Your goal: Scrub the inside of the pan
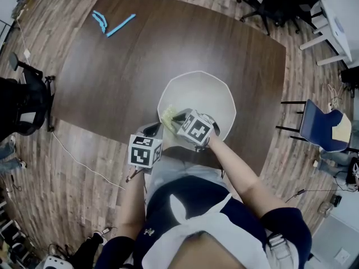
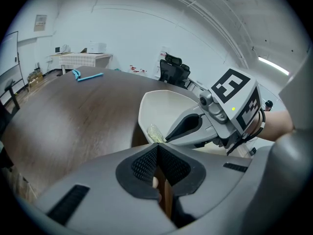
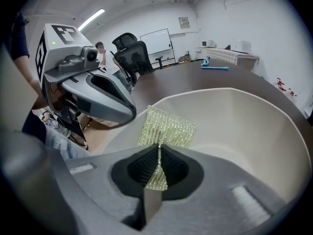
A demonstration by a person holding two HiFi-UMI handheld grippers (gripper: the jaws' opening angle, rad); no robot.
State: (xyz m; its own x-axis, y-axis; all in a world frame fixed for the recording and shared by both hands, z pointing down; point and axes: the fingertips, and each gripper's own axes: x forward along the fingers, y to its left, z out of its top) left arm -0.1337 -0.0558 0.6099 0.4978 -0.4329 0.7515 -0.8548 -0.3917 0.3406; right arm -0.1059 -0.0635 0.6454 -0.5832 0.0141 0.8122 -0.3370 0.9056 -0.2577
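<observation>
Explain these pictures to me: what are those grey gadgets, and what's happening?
No robot here: a person holds a hand tool with two jaws in each hand. One camera sits on the person's head looking down; the others ride on each tool. On the dark table stands a white pan, with blue items at the far end. The right gripper pinches a glittery yellow-green scouring cloth inside the pan. The left gripper has its jaws closed at the pan's near edge, apparently gripping it.

No legible text, number or brand anywhere. Marker cubes (image 1: 145, 151): black-white square patterns only, no letters. Wall notice (image 2: 40, 22): too small to read.
</observation>
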